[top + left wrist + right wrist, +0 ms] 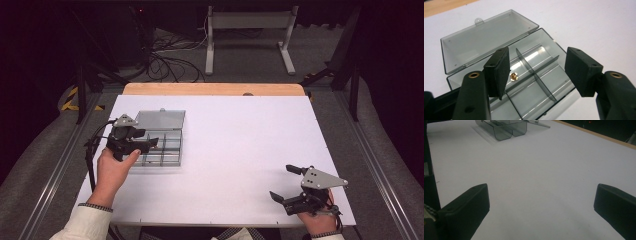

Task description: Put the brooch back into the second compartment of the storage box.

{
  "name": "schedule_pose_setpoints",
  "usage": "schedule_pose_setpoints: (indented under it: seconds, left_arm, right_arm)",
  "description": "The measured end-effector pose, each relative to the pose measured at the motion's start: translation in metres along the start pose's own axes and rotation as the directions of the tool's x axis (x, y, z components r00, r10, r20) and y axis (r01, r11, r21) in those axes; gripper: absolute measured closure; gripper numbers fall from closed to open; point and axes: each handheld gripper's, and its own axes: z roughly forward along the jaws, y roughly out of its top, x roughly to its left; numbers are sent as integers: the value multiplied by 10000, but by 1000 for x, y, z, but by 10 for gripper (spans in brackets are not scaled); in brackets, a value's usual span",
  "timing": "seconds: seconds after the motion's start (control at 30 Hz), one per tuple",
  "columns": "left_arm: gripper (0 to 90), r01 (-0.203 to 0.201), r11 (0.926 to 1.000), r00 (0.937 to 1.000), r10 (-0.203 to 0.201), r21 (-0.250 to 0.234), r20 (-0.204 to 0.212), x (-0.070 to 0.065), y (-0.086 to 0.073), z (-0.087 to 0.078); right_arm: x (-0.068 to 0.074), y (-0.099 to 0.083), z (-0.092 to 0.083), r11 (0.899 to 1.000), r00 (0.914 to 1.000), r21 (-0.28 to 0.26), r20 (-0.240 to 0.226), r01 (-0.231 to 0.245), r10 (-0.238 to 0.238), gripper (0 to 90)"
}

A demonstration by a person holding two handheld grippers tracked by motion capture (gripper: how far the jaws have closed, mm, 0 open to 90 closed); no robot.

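Observation:
A clear grey compartment box [167, 146] lies at the table's left with its lid [160, 119] flat open behind it. Seen from the left gripper view, the box [544, 82] has several dividers, and a small gold piece [513, 76] rests in one compartment. My left gripper [151, 143] hovers over the box's left part, jaws open, nothing between them [536, 72]. My right gripper [286, 182] rests low near the table's front right corner, jaws wide open and empty [541, 207]. The box [504, 128] shows far off in the right gripper view.
The white table top [240, 150] has a wooden strip [215, 89] along its far edge. Beyond it stand a grey metal stand [247, 37] and loose cables [170, 62] on the floor. Metal rails [380, 160] run along both sides.

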Motion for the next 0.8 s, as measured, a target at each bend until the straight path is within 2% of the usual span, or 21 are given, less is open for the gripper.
schedule_pose_setpoints:
  seconds: [0.17,0.33,0.4,0.5,0.8]
  left_arm:
    - [321,-391,9990,9992,391,-234,15,-8,-1,-7]
    - [289,-458,9978,9989,460,-487,37,-13,-3,-15]
    - [285,-410,9973,9989,425,-614,222,-15,-5,-18]
    - [276,-391,9961,9988,413,-786,263,-18,-8,-22]
    - [247,-424,9882,9979,490,-1471,412,-25,-21,-32]
  right_arm:
    - [0,0,0,10000,10000,14,8,4,-4,6]
    - [0,0,0,10000,10000,18,5,-1,1,7]
    - [0,0,0,10000,10000,21,6,0,0,6]
    - [0,0,0,10000,10000,21,3,-6,6,7]
    - [1,0,1,10000,10000,40,-22,-9,9,7]
